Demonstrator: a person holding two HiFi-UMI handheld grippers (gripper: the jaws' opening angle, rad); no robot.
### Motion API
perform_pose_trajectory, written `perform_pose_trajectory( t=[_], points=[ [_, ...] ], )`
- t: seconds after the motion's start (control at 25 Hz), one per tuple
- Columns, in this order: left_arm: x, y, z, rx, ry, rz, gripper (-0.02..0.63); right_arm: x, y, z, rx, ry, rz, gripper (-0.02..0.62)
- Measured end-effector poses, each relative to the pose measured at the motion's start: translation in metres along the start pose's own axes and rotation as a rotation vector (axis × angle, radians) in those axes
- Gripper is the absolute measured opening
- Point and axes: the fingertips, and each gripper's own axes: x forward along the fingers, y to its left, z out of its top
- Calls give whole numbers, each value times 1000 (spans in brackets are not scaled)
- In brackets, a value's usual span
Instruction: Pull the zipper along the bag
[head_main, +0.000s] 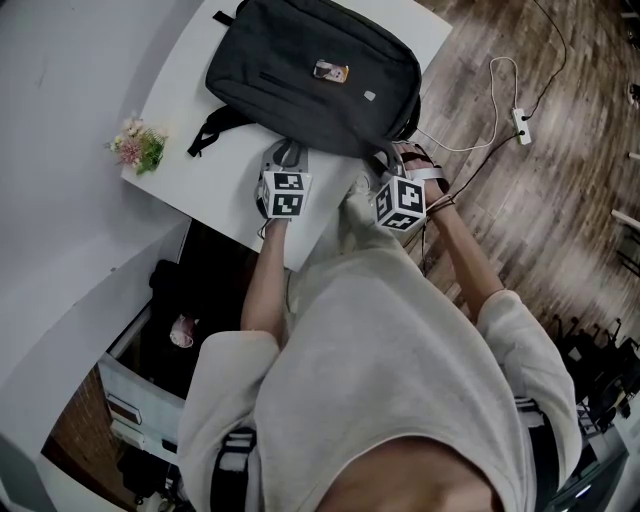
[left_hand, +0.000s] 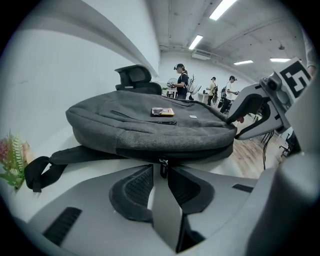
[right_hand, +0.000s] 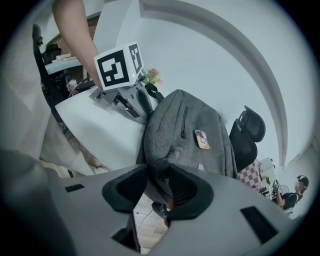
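A dark grey backpack (head_main: 310, 75) lies flat on the white table (head_main: 190, 100). My left gripper (head_main: 285, 155) is at the bag's near edge. In the left gripper view its jaws (left_hand: 160, 167) stand apart, and the small black zipper pull (left_hand: 163, 171) hangs between their tips with a strip of table showing beside it. My right gripper (head_main: 392, 158) is at the bag's near right corner, which overhangs the table edge. In the right gripper view the grey fabric of the backpack (right_hand: 185, 135) fills the gap between its pads (right_hand: 159, 172).
A small flower sprig (head_main: 140, 145) stands at the table's left edge. A black strap (head_main: 212, 130) trails from the bag toward it. A power strip with white cable (head_main: 520, 125) lies on the wooden floor at right. An office chair (right_hand: 247, 130) stands behind the table.
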Motion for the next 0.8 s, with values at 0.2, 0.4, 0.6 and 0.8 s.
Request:
perform_pose_trajectory(
  t=[0.2,0.4,0.6,0.8],
  points=[
    [0,-3,2,56,16,1,32,1,0,0,-4,-1,15,143],
    [-7,-3,0,89,31,2,32,1,0,-1,-8,-4,27,138],
    [-16,-4,-5,134,58,20,31,3,1,0,0,-4,57,123],
    [-19,-6,-4,177,74,19,31,4,2,0,6,-2,68,110]
  ],
)
